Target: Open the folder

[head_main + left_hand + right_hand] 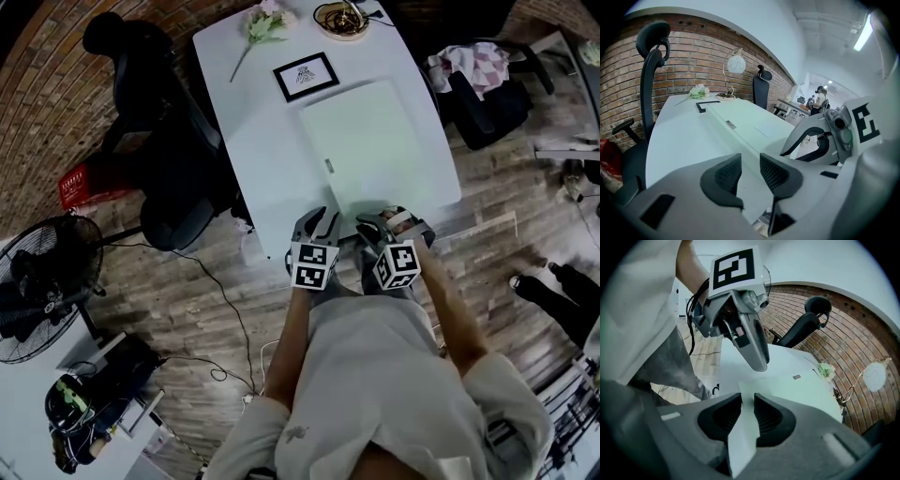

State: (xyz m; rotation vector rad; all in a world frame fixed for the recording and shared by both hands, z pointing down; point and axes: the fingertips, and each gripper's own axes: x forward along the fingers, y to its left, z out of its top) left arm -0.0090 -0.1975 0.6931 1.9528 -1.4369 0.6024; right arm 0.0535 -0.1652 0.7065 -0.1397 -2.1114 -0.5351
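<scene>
White table (244,141) holds the folder (370,141) flat mid-frame; my right gripper (382,221) pinches its near cover edge to lift it, while my left gripper (317,223) hovers beside, jaws slightly apart and empty.

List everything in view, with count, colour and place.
table: one, white, centre.
folder: one, pale green, on table's near half.
framed picture: one, black frame, beyond the folder.
flowers: one bunch, pale, table's far left corner.
lamp: one, gold, table's far edge.
office chairs: two, black, either side of table.
fan: one, black, floor at left.
left tongs: one, grey, open, empty, near table edge.
right tongs: one, grey, shut on folder's near edge.
</scene>
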